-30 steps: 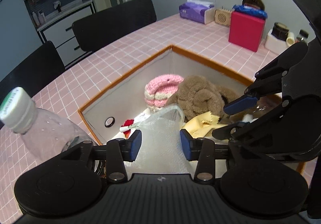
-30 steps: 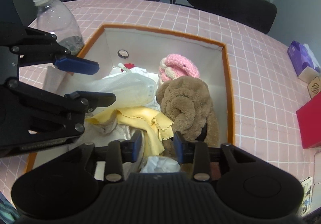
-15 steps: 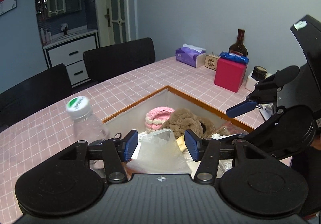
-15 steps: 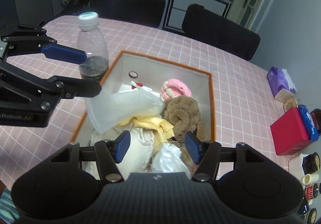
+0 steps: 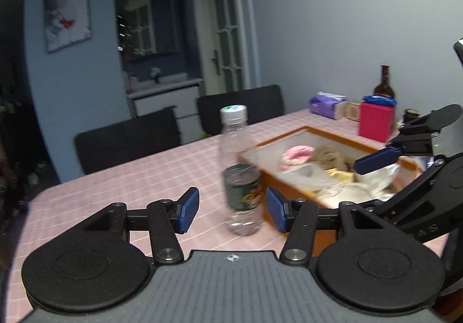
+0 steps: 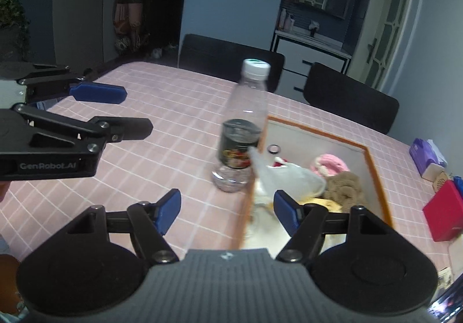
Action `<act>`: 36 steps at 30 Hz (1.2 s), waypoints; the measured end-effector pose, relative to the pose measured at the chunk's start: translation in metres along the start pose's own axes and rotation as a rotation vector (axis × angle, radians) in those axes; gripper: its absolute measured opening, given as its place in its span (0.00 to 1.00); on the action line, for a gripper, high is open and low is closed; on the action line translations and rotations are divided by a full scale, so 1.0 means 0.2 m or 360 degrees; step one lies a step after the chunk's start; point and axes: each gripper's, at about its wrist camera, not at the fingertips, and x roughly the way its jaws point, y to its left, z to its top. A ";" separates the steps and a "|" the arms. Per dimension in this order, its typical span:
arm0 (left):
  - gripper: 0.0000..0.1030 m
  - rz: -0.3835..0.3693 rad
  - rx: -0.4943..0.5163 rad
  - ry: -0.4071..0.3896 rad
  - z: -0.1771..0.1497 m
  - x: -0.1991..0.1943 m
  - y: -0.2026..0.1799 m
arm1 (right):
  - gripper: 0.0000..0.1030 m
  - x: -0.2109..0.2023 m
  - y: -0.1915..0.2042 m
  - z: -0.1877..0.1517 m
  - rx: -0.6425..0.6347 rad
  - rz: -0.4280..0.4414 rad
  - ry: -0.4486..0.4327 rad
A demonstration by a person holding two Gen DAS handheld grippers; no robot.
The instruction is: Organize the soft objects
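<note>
Mostly done, by looks: soft stuff (pink knit (image 6: 328, 164), brown plush (image 6: 344, 187), yellow cloth (image 5: 341, 175), white bag (image 6: 286, 175)) piled inside box (image 6: 376, 178). L gripper (image 5: 231, 208) & R gripper (image 6: 227, 211) jaws spread, holding nothing, near bottle (image 6: 241, 132) beside box. Left: maybe tidy bag.

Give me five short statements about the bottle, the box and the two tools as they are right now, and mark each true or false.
1. The plastic bottle stands upright on the pink table. True.
2. The left tool is clamped on the bottle. False: it is open, holding nothing.
3. The pink knitted item lies inside the orange-rimmed box. True.
4. The bottle has no cap. False: a white cap is on it.
5. The right tool is open and empty. True.
</note>
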 end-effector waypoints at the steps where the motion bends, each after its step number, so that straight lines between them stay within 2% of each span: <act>1: 0.61 0.0055 0.0009 -0.0019 -0.04 -0.03 0.01 | 0.71 0.00 0.04 -0.02 0.0016 0.0011 -0.0034; 5: 0.65 0.0214 -0.0034 -0.0061 -0.18 -0.13 0.05 | 0.74 -0.01 0.16 -0.12 0.0115 -0.0027 -0.0179; 10: 0.73 0.0366 -0.0125 -0.0141 -0.33 -0.25 0.06 | 0.79 -0.09 0.30 -0.29 0.0204 -0.0228 -0.0366; 11: 0.76 0.0391 -0.0130 -0.0159 -0.35 -0.27 0.06 | 0.79 -0.10 0.32 -0.33 0.0232 -0.0264 -0.0391; 15: 0.77 0.0480 -0.0135 -0.0240 -0.47 -0.34 0.02 | 0.79 -0.15 0.38 -0.46 0.0251 -0.0391 -0.0452; 16: 0.80 0.0502 -0.0145 -0.0252 -0.50 -0.35 0.00 | 0.81 -0.15 0.39 -0.49 0.0236 -0.0429 -0.0459; 17: 0.86 0.0521 -0.0160 -0.0255 -0.52 -0.35 -0.01 | 0.83 -0.16 0.39 -0.51 0.0230 -0.0460 -0.0456; 18: 0.87 0.0531 -0.0174 -0.0248 -0.55 -0.35 -0.02 | 0.87 -0.16 0.39 -0.54 0.0236 -0.0484 -0.0455; 24: 0.89 0.0602 -0.0210 -0.0134 -0.66 -0.34 -0.07 | 0.88 -0.13 0.36 -0.66 0.0378 -0.0490 -0.0387; 27: 0.95 0.0634 -0.0277 -0.0114 -0.69 -0.35 -0.07 | 0.88 -0.09 0.34 -0.70 0.0426 -0.0504 -0.0334; 36: 0.95 0.0586 -0.0447 0.0081 -0.79 -0.29 -0.09 | 0.88 -0.03 0.32 -0.78 0.0525 -0.0507 -0.0232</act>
